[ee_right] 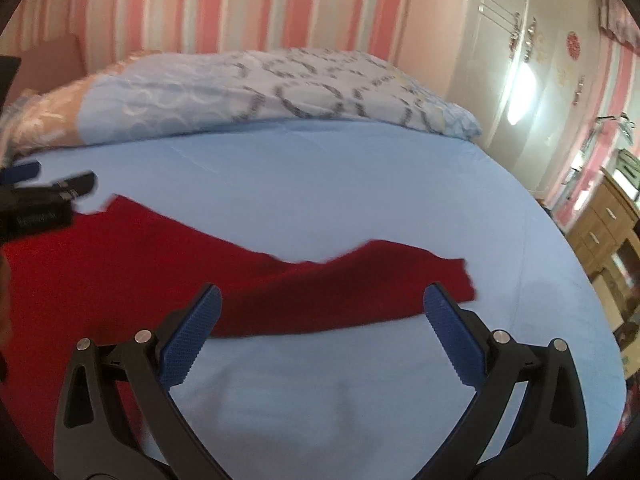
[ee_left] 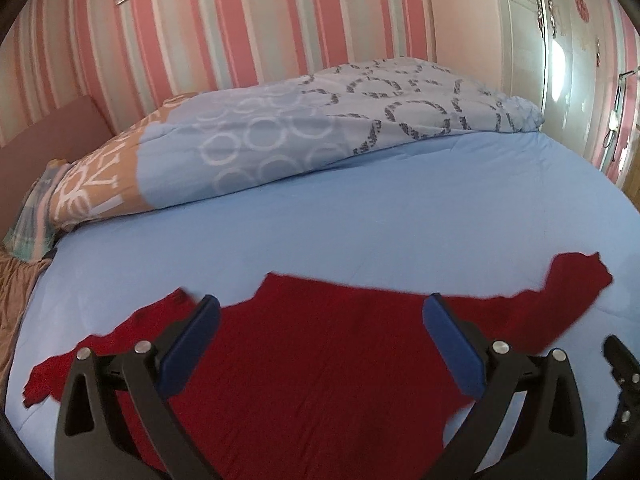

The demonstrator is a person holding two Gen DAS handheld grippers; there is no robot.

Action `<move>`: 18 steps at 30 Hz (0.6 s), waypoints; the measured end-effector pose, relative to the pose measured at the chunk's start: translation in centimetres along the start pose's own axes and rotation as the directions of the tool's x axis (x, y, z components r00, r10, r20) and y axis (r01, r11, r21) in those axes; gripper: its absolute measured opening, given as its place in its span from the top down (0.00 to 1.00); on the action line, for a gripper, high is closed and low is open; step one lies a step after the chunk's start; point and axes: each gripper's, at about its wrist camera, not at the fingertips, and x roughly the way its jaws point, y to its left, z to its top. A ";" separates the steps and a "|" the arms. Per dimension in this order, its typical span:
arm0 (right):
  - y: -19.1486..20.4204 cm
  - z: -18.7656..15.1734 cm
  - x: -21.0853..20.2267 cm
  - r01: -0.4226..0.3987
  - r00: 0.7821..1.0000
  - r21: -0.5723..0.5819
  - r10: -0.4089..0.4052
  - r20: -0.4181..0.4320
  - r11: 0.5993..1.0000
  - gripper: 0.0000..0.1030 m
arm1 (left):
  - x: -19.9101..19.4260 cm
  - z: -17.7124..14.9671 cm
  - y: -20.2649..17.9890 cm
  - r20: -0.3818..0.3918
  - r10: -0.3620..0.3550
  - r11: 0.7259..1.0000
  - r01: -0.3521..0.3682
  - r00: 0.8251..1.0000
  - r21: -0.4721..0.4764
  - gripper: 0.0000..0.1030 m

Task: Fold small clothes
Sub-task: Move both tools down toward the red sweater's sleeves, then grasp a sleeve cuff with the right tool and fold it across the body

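- Red garment [ee_left: 320,360] is spread flat on the bed [ee_left: 360,208], sleeves out to both sides.
- Left hand-held gripper [ee_left: 320,344] is held spread above it.
- Right hand-held gripper [ee_right: 322,340] is spread over one sleeve [ee_right: 380,280].

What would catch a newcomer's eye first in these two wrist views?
The red garment stands out first, spread flat with sleeves out on the light blue bed sheet. Next come the open left tongs over its middle and the open right tongs near its right sleeve, both empty. Behind lies a rumpled patterned duvet against a pink striped wall.
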 end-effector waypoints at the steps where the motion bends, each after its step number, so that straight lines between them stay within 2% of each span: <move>1: -0.7 -0.1 0.8 0.014 1.000 0.009 -0.014 -0.010 1.000 0.03 | 1.0 0.2 -0.6 -0.004 0.003 1.000 -0.003 1.000 0.007 0.02; 3: -3.3 -0.4 3.0 0.042 0.998 0.048 -0.040 -0.043 0.998 0.04 | 2.6 0.4 -1.7 -0.006 0.004 1.000 -0.003 1.000 0.019 0.01; 5: -6.1 -0.8 5.5 0.092 0.993 0.080 -0.085 -0.085 0.992 0.10 | 4.2 0.6 -2.9 -0.008 0.004 0.999 -0.003 1.000 0.041 0.01; 8: -9.6 -1.0 9.2 0.152 0.978 0.130 -0.130 -0.161 0.980 0.24 | 5.6 0.5 -4.4 -0.012 -0.001 0.998 0.002 1.000 0.064 0.01; 9: -10.1 -1.0 9.9 0.157 0.975 0.143 -0.130 -0.178 0.977 0.32 | 6.0 0.5 -4.8 -0.014 -0.001 0.998 0.002 1.000 0.068 0.01; 10: -11.0 -1.1 11.0 0.161 0.971 0.171 -0.124 -0.205 0.972 0.35 | 6.4 0.4 -5.2 -0.019 -0.001 0.997 0.002 1.000 0.074 0.01; 14: -12.5 -1.5 13.3 0.146 0.964 0.262 -0.078 -0.253 0.954 0.39 | 7.6 0.4 -6.4 -0.036 -0.004 0.997 0.007 0.999 0.081 0.01; 18: -12.7 -1.8 14.0 0.125 0.962 0.298 -0.042 -0.269 0.946 0.59 | 8.9 0.4 -7.2 -0.065 -0.008 0.996 0.014 0.998 0.086 0.01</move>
